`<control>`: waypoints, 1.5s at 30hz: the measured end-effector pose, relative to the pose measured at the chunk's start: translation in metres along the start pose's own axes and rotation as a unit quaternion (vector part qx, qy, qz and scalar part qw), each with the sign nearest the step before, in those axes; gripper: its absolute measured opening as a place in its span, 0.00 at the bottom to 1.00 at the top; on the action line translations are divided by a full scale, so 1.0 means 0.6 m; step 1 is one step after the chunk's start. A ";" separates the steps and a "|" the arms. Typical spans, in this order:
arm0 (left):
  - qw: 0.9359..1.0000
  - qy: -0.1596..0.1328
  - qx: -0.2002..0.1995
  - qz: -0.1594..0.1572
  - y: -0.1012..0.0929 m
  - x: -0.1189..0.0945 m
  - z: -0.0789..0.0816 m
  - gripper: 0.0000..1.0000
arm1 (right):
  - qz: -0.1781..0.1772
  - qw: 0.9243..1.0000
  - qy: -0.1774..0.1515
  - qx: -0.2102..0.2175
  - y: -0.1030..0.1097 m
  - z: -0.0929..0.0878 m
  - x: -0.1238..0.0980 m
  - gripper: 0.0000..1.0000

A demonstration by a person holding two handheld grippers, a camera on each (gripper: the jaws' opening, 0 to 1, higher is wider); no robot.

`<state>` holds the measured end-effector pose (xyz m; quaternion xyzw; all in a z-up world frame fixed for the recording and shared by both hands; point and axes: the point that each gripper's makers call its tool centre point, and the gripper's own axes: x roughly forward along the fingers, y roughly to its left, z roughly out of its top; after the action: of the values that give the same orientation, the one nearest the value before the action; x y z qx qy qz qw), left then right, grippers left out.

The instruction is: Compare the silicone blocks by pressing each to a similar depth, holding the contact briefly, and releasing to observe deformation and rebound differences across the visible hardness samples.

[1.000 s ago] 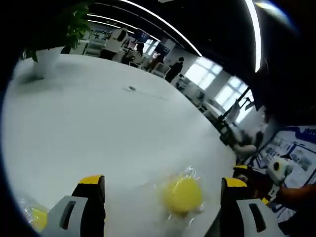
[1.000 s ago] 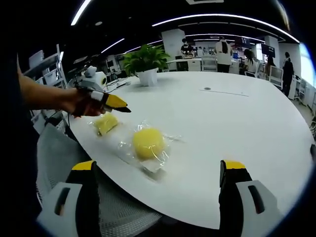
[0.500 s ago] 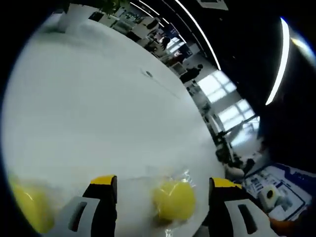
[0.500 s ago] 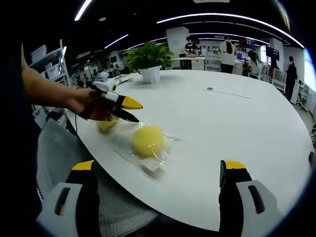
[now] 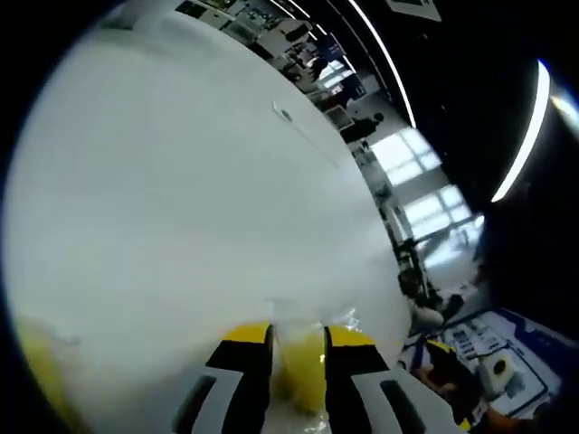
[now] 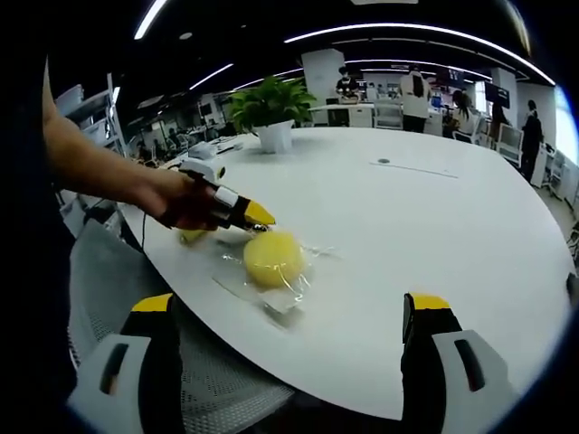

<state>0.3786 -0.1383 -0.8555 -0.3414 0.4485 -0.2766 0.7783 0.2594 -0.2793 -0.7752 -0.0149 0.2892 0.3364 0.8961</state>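
Two yellow silicone blocks [image 6: 273,259] [image 6: 192,237], one potted plant [image 6: 269,113], one table [image 6: 434,217].

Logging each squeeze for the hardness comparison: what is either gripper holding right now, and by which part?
The left gripper pinches the yellow silicone block across its two sides, jaws nearly closed. The right gripper holds nothing, jaws wide apart.

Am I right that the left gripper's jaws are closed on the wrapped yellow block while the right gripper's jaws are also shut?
Not quite. The left gripper is indeed closed on the wrapped yellow block, but the right gripper is open: the right gripper view shows its jaws standing wide apart, well back from the block on the white table.
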 end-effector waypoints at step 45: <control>0.974 -0.015 0.198 -0.107 -0.142 -0.049 0.015 0.00 | -0.001 1.000 -0.014 -0.020 0.021 0.015 -0.008 0.96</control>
<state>0.3631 -0.1667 -0.7707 -0.2300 0.3342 -0.4363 0.8031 0.2535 -0.2702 -0.7629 -0.0282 0.2699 0.3415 0.8999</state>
